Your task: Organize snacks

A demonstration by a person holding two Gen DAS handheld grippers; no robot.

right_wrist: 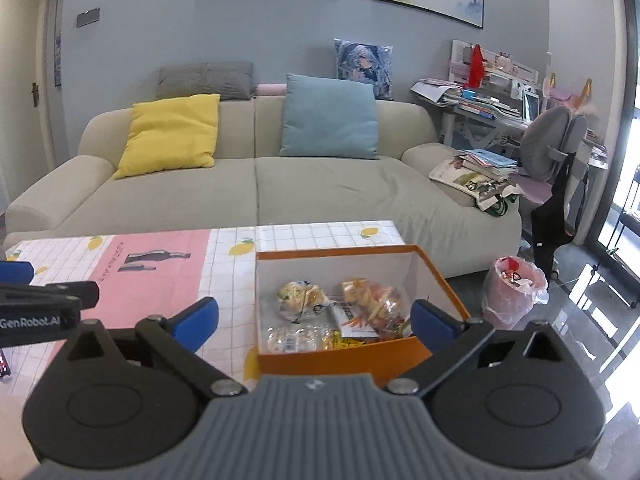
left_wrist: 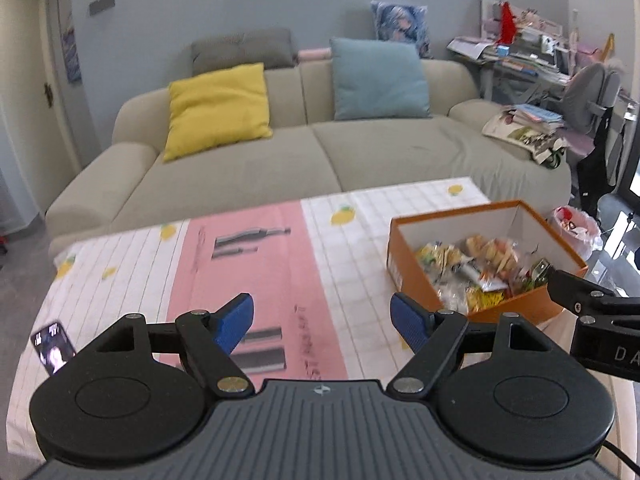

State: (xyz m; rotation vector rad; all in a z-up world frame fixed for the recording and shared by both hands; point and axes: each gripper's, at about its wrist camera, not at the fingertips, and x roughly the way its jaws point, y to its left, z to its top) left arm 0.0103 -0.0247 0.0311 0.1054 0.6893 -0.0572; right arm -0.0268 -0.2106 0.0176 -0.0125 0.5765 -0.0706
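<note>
An orange box with a white inside stands on the table and holds several wrapped snack packets. In the left wrist view the same orange box sits to the right, its snack packets heaped inside. My left gripper is open over the pink strip of the tablecloth with nothing between its blue pads. My right gripper is open too, hanging just in front of the box's near wall, its blue fingers spread about as wide as the box. Each gripper's edge shows in the other's view.
The table wears a white grid cloth with lemons and a pink band. A phone lies at its left edge. Behind stands a beige sofa with cushions. A bagged bin sits on the floor at right, beside a cluttered desk and chair.
</note>
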